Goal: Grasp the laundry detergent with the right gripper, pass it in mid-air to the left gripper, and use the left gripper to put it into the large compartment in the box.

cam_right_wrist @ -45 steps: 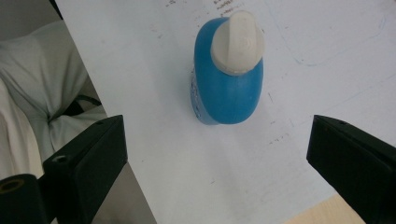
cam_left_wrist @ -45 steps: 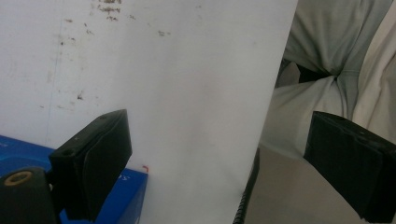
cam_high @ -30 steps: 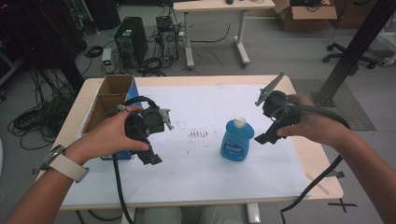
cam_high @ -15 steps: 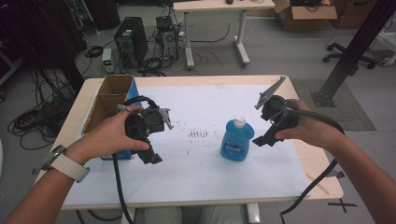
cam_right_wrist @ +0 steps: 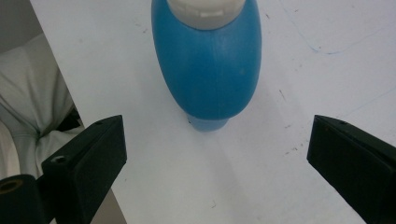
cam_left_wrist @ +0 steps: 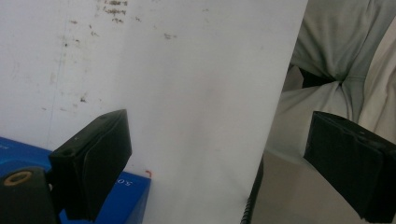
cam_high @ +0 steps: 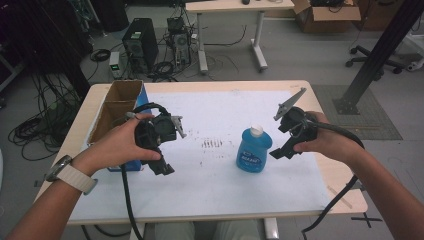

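Just one blue bottle (cam_high: 254,150) (white-capped), two tongs (cam_high: 283,151) agape.

You are working in a lab or engineering workroom, not a home. At the upper left of the high view a black computer tower (cam_high: 138,44) stands on the bare grey floor (cam_high: 300,55) amid loose cables (cam_high: 165,67). More cables (cam_high: 40,125) sprawl at the left edge. Along the top centre sits a second plain worktable (cam_high: 235,6) on metal legs. An open cardboard box (cam_high: 327,9) rests at the upper right, with a dark steel post (cam_high: 380,52) and the wheeled base of an office chair (cam_high: 372,55) beside it.
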A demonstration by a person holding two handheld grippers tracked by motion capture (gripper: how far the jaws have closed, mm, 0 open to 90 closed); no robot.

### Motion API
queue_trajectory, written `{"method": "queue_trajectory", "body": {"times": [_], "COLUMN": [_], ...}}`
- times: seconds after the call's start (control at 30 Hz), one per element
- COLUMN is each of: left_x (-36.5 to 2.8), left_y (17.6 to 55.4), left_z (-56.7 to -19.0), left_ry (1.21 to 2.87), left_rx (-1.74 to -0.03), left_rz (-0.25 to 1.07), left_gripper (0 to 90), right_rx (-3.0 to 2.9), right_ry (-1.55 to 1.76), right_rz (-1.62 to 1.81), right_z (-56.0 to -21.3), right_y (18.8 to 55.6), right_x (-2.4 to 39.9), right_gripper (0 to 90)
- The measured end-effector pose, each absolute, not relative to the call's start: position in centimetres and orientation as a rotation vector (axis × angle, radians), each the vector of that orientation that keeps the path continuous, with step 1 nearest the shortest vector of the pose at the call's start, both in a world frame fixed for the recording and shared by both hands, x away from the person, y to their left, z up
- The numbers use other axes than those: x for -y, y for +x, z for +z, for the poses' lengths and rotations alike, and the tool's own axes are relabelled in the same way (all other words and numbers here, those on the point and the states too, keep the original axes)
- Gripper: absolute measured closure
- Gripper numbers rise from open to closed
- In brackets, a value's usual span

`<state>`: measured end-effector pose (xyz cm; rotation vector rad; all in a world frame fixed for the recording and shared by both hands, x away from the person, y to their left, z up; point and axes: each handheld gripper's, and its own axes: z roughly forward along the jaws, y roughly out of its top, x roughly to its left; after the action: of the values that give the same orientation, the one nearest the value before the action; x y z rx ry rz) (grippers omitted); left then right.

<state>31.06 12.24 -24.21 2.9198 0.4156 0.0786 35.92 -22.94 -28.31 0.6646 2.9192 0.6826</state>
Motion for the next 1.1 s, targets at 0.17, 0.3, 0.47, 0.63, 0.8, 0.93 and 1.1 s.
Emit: {"method": "queue_trajectory", "body": {"times": [0.17, 0.3, 0.47, 0.63, 0.8, 0.93, 1.1], "left_x": [-12.3, -12.3, -12.3, -12.3, -12.2, -12.2, -12.1], "left_y": [31.1, 31.1, 31.1, 31.1, 31.2, 31.3, 31.4], "left_z": [-24.3, -24.4, -24.4, -24.5, -24.6, -24.6, -24.7], "left_ry": [2.920, 2.919, 2.919, 2.918, 2.919, 2.918, 2.915], "left_rx": [-0.417, -0.419, -0.422, -0.424, -0.425, -0.424, -0.423], "left_rz": [0.075, 0.074, 0.073, 0.071, 0.069, 0.068, 0.066], "left_gripper": [7.7, 7.7, 7.7, 7.7, 7.7, 7.7, 7.7], "right_rx": [-2.920, -2.914, -2.903, -2.889, -2.886, -2.887, -2.888], "right_ry": [0.665, 0.658, 0.655, 0.632, 0.637, 0.635, 0.617], "right_rz": [0.691, 0.704, 0.730, 0.760, 0.781, 0.801, 0.815], "right_z": [-29.0, -29.6, -30.0, -30.6, -31.1, -31.4, -31.7], "right_y": [36.0, 36.2, 36.3, 36.3, 36.3, 36.3, 36.4], "right_x": [23.1, 23.4, 23.5, 23.7, 24.0, 24.1, 24.1], "right_gripper": [4.8, 4.7, 4.7, 4.9, 4.9, 4.9, 4.9]}}
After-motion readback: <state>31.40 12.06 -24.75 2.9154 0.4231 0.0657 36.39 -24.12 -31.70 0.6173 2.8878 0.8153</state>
